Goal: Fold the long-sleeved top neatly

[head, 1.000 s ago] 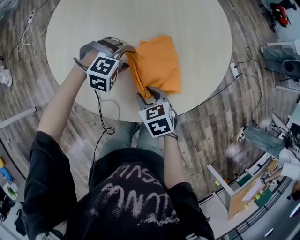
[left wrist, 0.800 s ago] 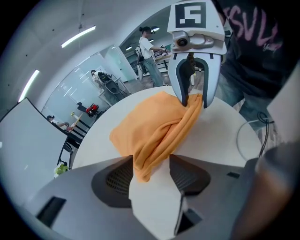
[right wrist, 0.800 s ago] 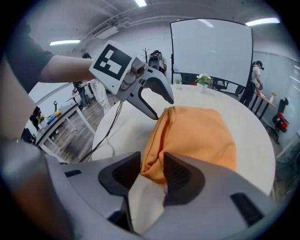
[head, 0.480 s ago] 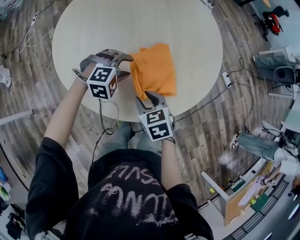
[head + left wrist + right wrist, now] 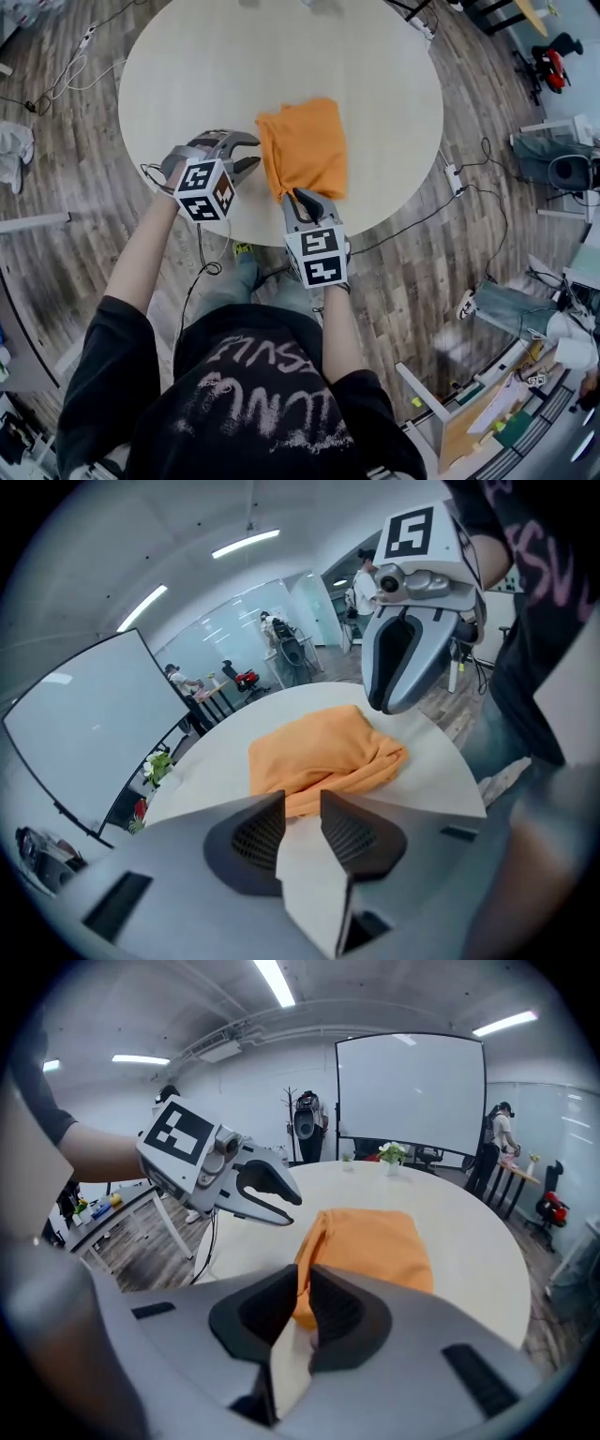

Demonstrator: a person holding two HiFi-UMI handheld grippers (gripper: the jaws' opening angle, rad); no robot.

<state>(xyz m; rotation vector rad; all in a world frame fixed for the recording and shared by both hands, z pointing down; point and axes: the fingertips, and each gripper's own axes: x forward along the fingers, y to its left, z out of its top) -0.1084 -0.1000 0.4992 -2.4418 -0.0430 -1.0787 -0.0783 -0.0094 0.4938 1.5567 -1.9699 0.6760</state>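
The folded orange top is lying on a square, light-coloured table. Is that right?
Not quite. The table is round, not square; the head view shows its curved edge all the way around. The rest holds: the folded orange top lies on the light-coloured tabletop.

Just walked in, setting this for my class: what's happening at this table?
A person holds a gripper in each hand over a round table, where an orange top lies folded into a compact rectangle. The left gripper hangs beside the top's left edge, apart from it, its jaws empty. The right gripper is at the near corner, jaws almost together; no cloth looks clamped. Both pairs of jaws have just been closing.
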